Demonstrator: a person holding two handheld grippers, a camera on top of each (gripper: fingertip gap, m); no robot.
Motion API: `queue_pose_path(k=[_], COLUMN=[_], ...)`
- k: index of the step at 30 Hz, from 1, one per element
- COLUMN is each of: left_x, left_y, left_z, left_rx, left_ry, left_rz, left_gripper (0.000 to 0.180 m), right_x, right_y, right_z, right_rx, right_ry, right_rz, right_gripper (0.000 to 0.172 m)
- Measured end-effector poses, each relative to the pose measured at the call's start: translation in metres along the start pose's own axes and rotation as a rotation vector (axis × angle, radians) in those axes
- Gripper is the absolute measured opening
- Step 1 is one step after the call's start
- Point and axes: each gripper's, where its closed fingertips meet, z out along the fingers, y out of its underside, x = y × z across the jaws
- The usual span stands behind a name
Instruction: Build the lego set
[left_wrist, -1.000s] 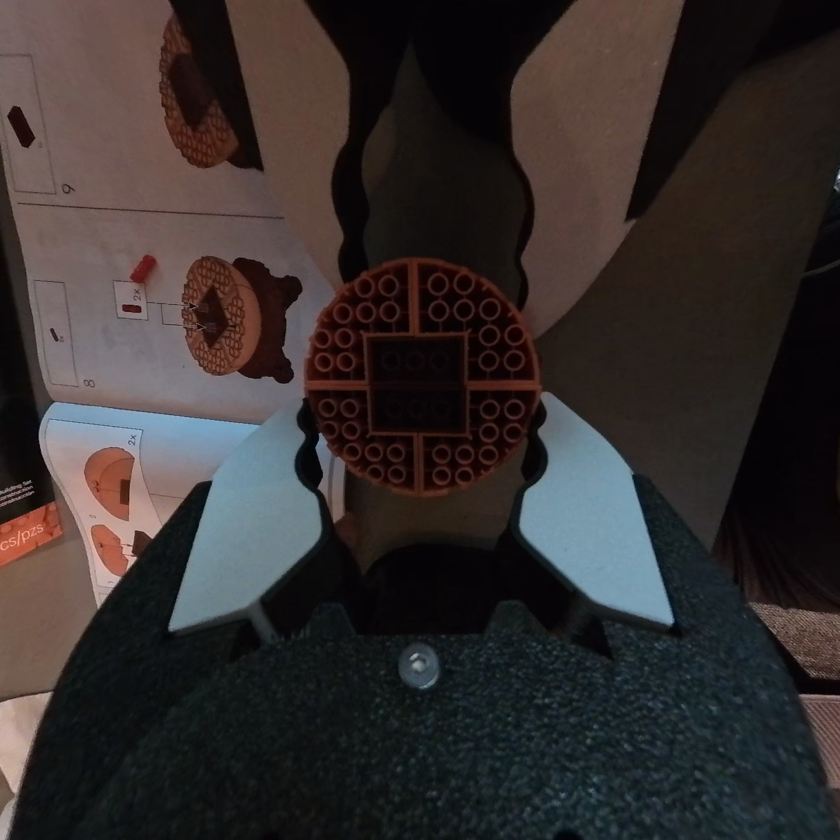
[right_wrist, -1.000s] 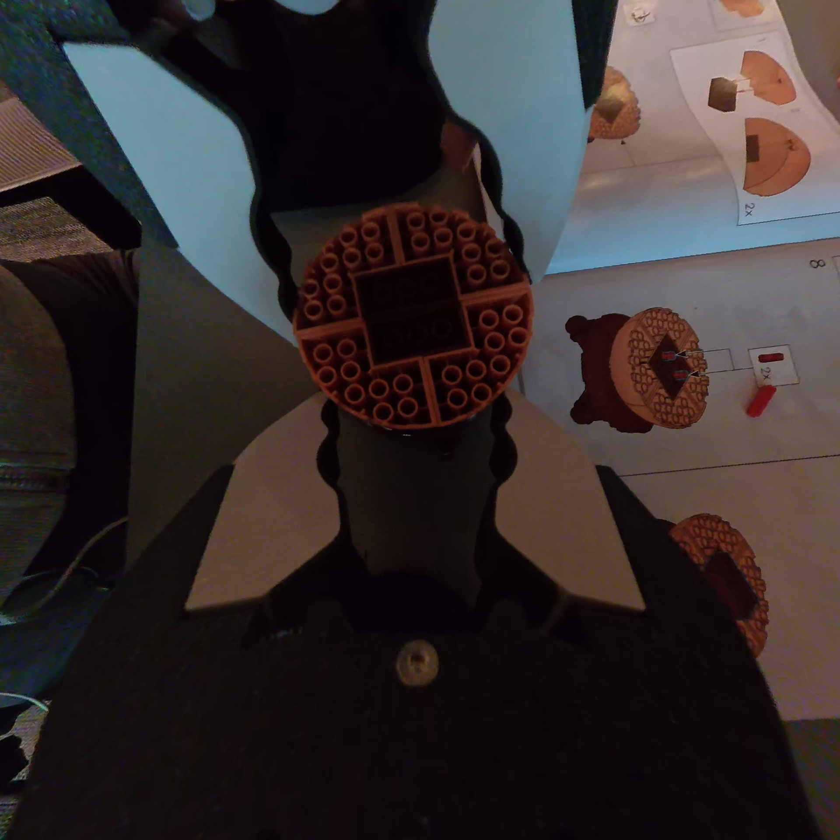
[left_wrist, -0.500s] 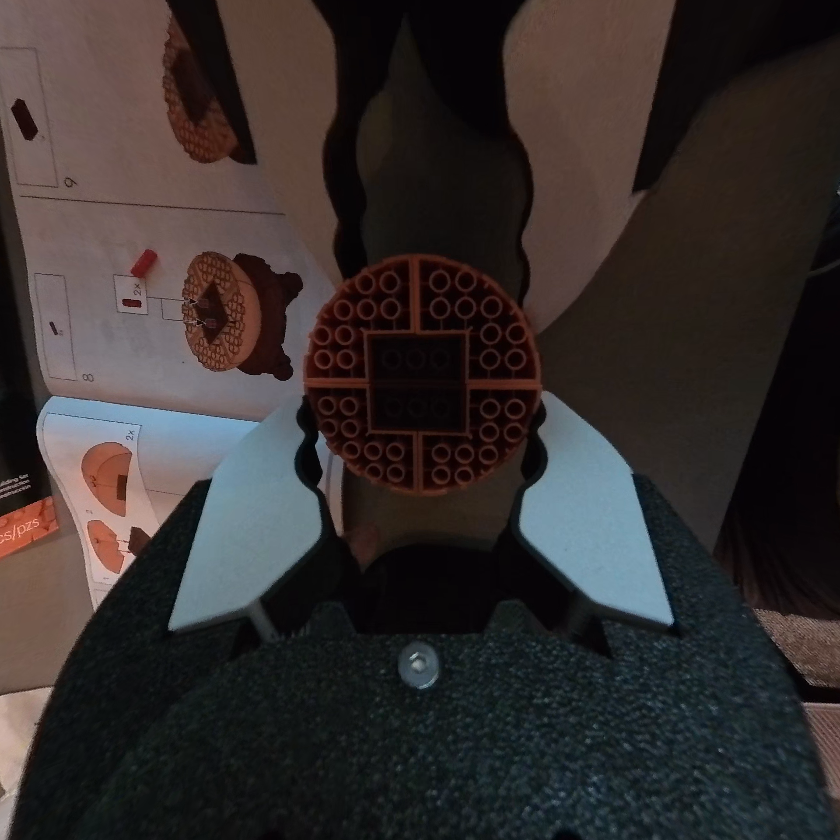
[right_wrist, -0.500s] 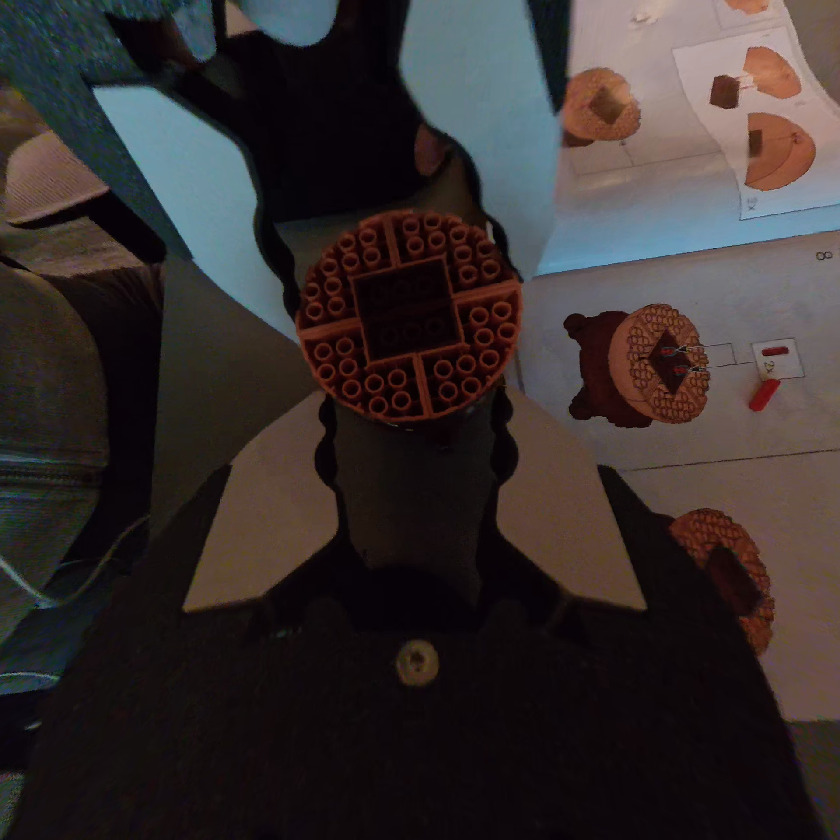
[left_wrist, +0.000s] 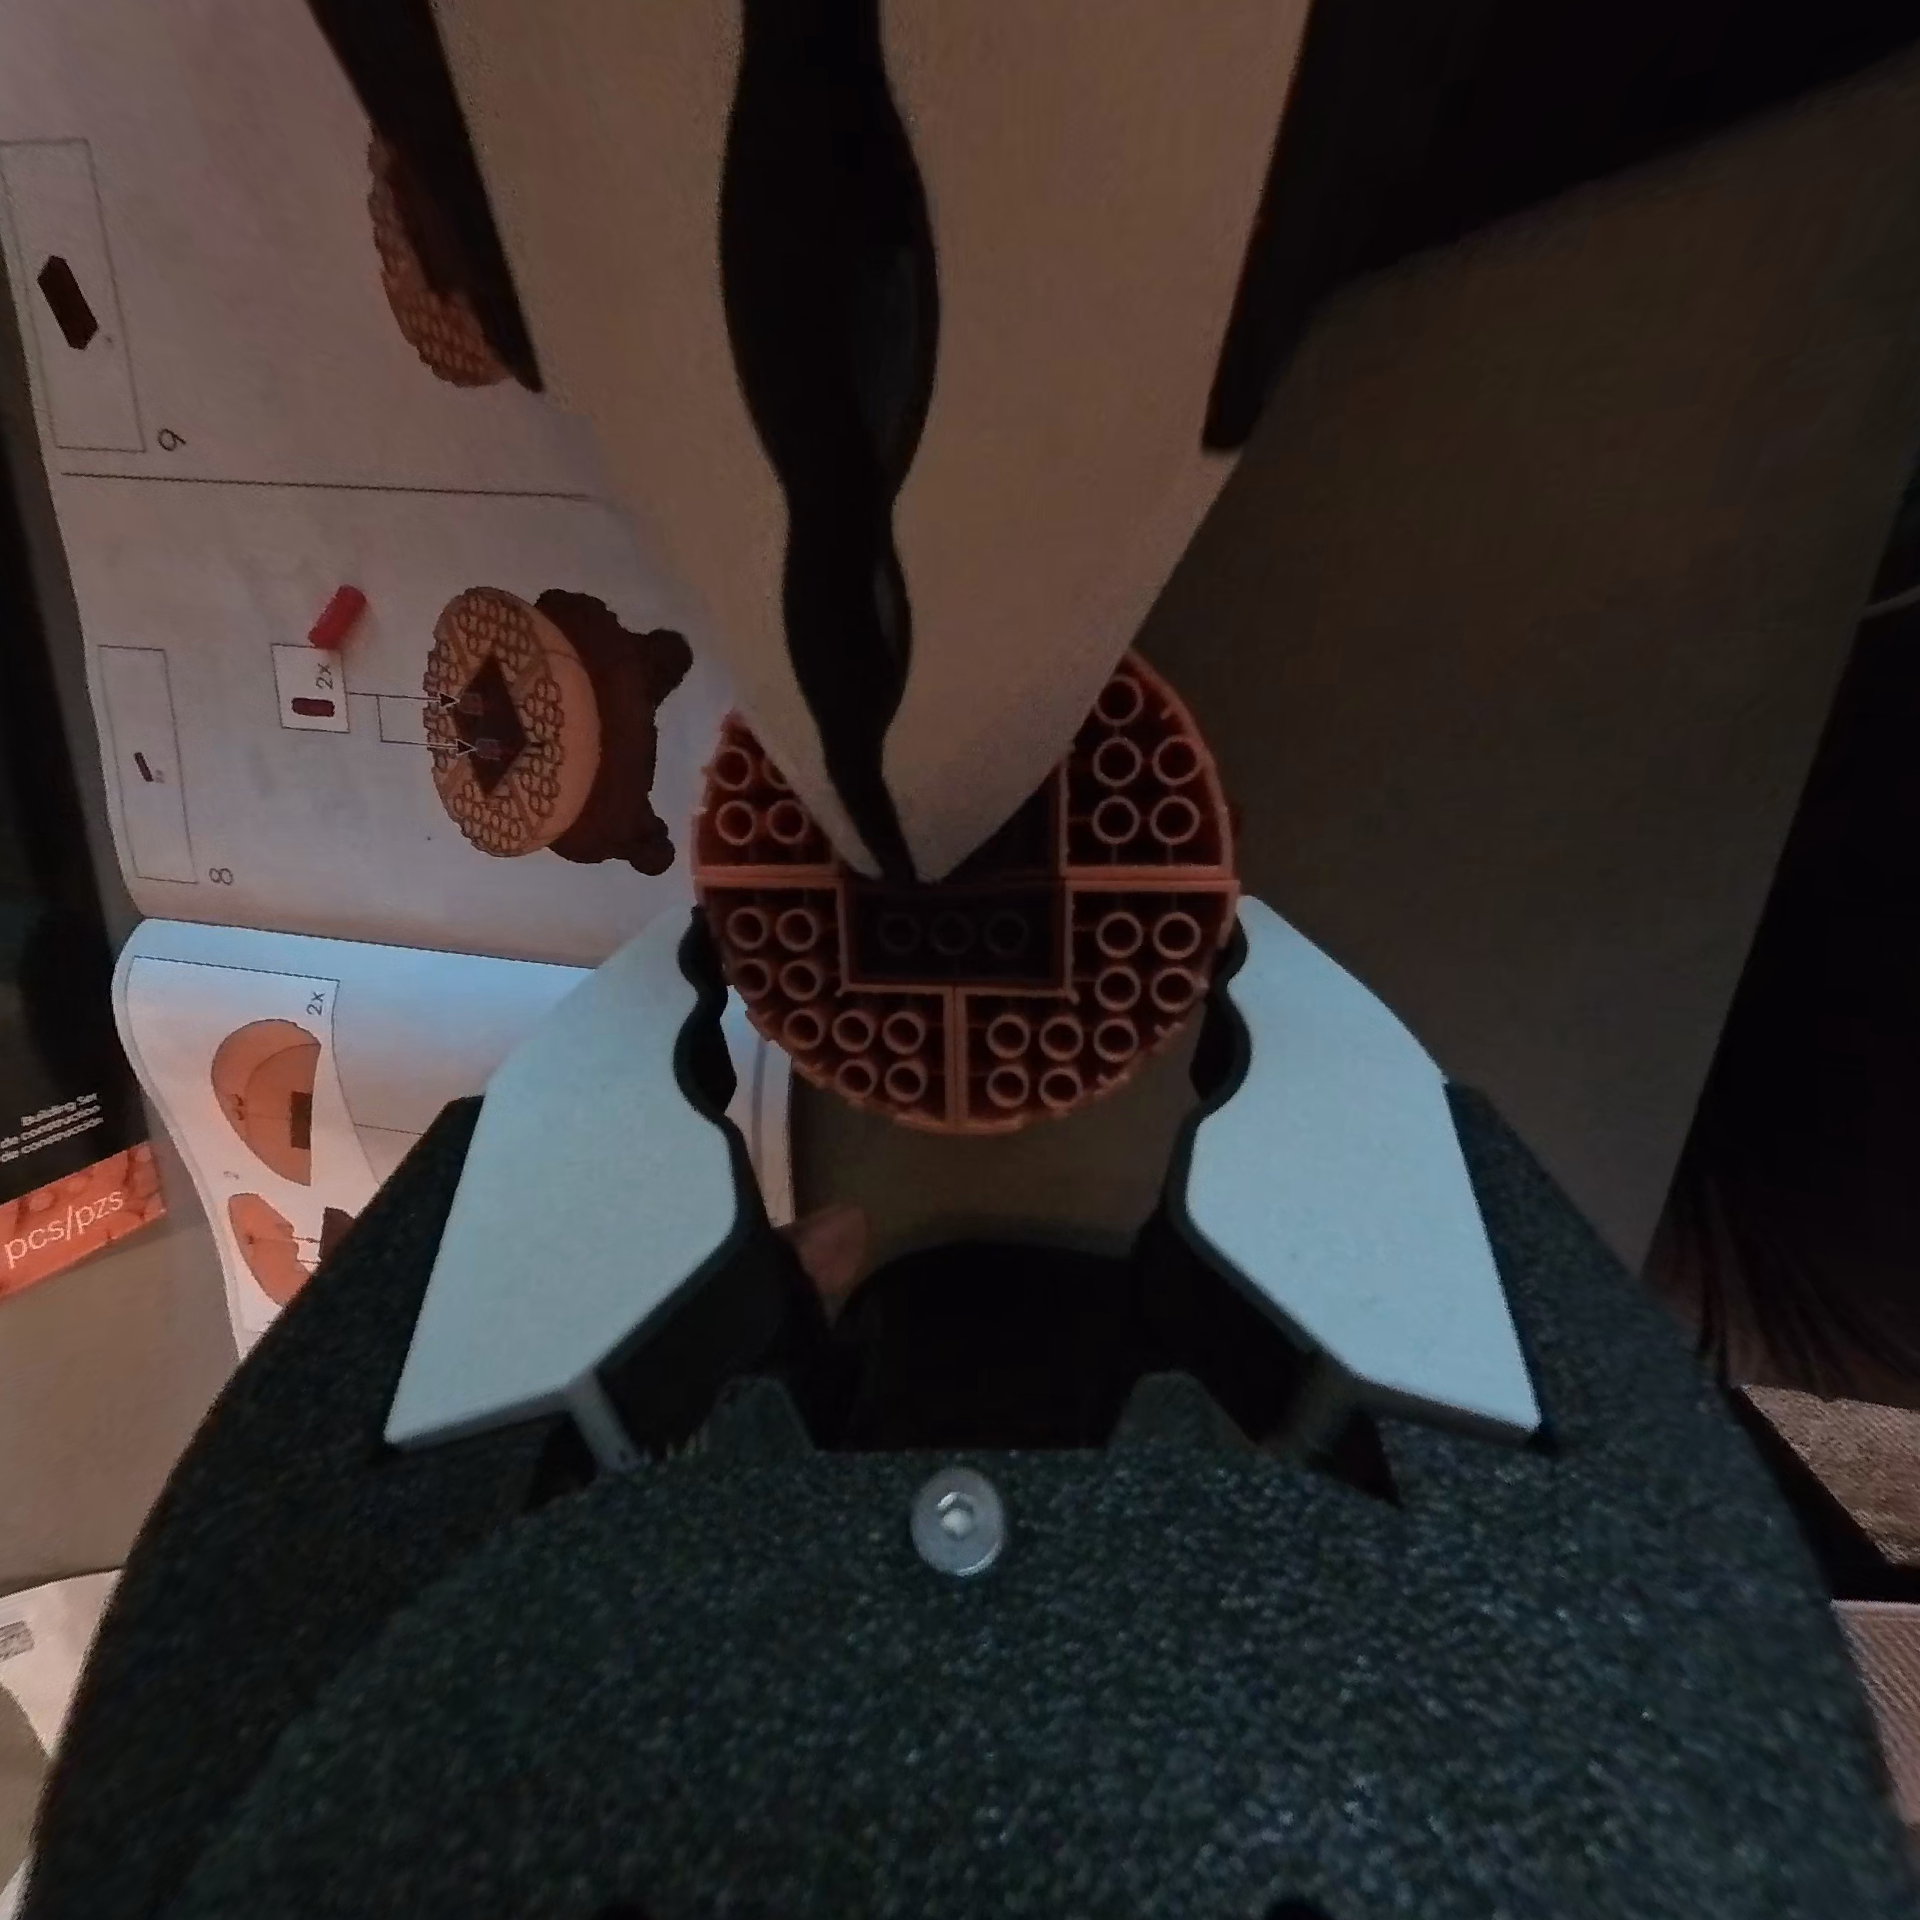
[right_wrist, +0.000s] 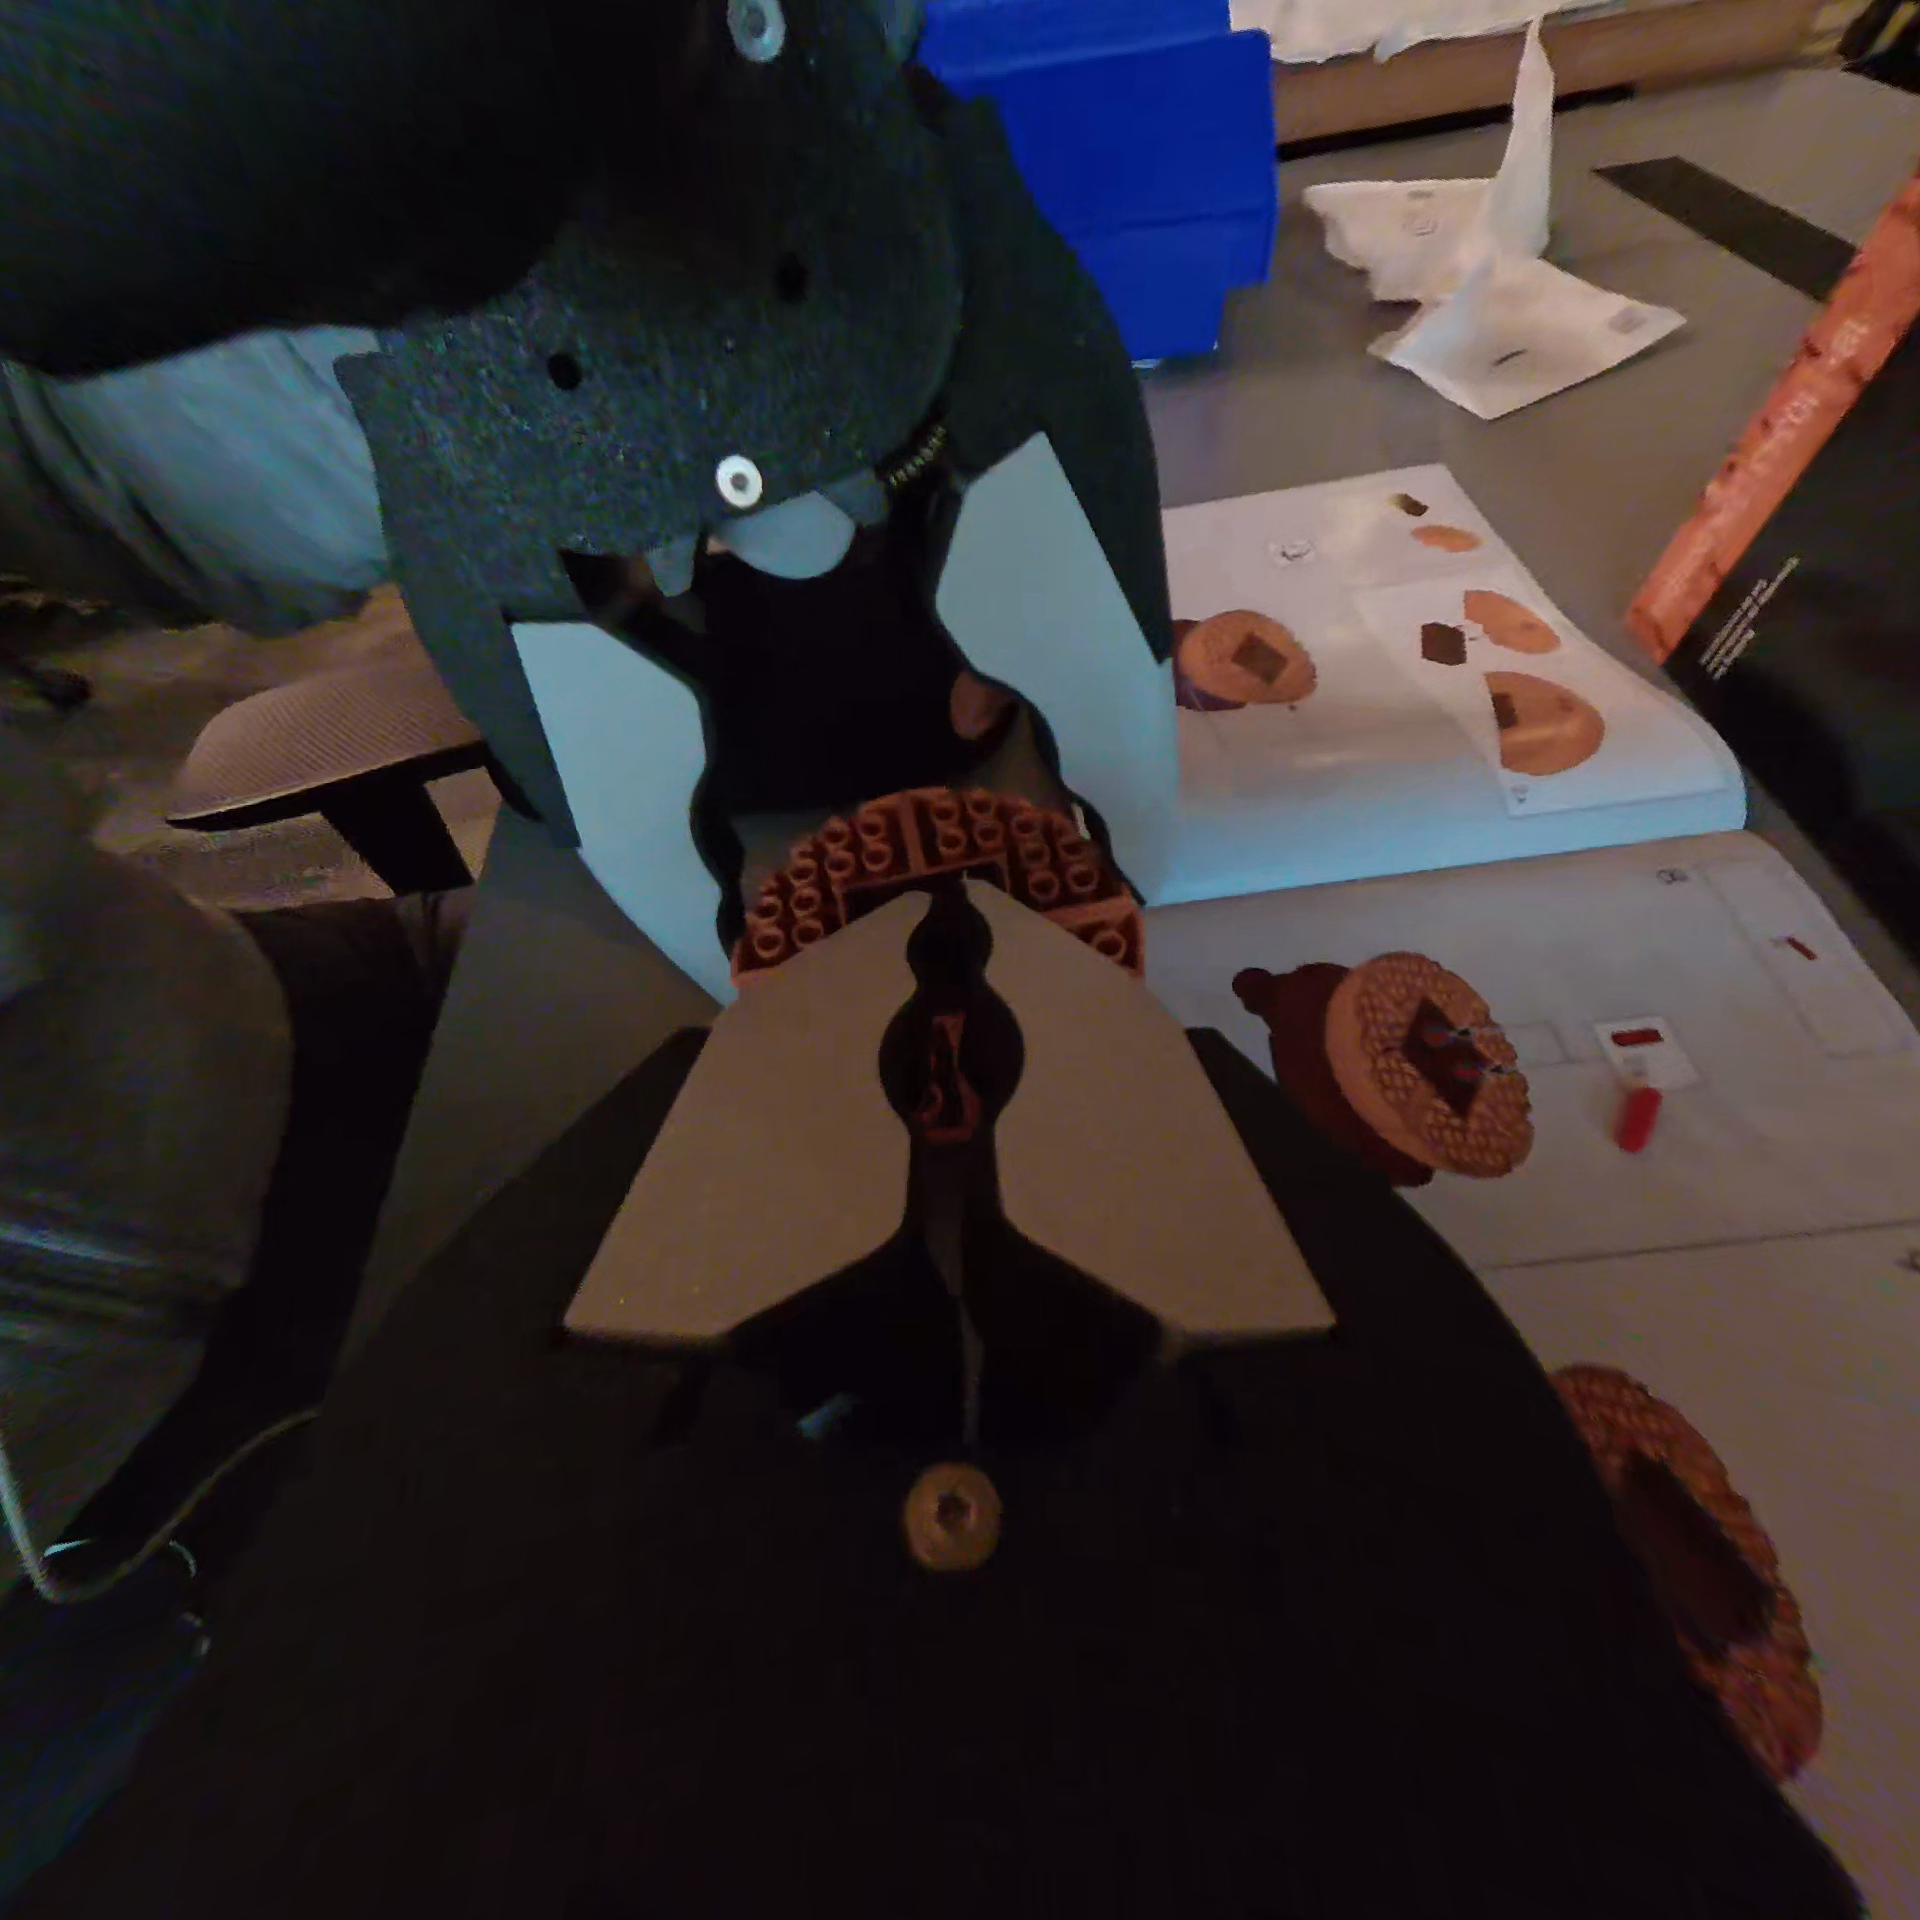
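Observation:
My left gripper is shut on a round orange brick disc, one pad on each side of its rim, with the tubed underside facing the camera. The disc has a dark brown square block in its middle. My right gripper is shut, and its closed tips rest at the top edge of that dark block; it also shows in the left wrist view. The disc and my left gripper show in the right wrist view, partly hidden behind my right fingers.
An open instruction booklet lies on the grey table, also in the right wrist view. A small red brick lies on its page. A blue bin, white paper bags and a black and orange box stand beyond.
My right gripper's fingers went from wide open around the disc to shut, and their tips came onto the disc's dark centre. My left gripper kept its hold on the disc.

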Motion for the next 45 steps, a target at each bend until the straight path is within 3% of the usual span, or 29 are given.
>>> queue_pose_path(k=[10, 29, 36, 39, 45], left_x=[0.000, -0.001, -0.001, -0.001, -0.001], left_y=[-0.001, -0.001, -0.002, -0.002, -0.002], left_z=[0.001, 0.003, 0.002, 0.002, 0.003], left_rx=[0.004, 0.024, 0.033, 0.026, 0.030], left_ry=[0.015, 0.021, 0.002, -0.006, -0.025], left_rz=[0.005, 0.038, 0.036, 0.045, 0.060], left_gripper=[0.089, 0.089, 0.089, 0.089, 0.089], right_x=[0.001, 0.002, 0.002, 0.003, -0.004], right_y=[0.010, 0.010, -0.002, 0.012, 0.011], right_z=[0.010, 0.010, 0.000, 0.003, 0.010], right_rx=[-0.120, -0.142, 0.006, -0.101, -0.132], right_ry=[0.038, 0.077, 0.006, 0.037, 0.010], right_rz=[-0.056, -0.142, -0.050, -0.118, -0.122], right_gripper=[0.000, 0.000, 0.000, 0.000, 0.000])
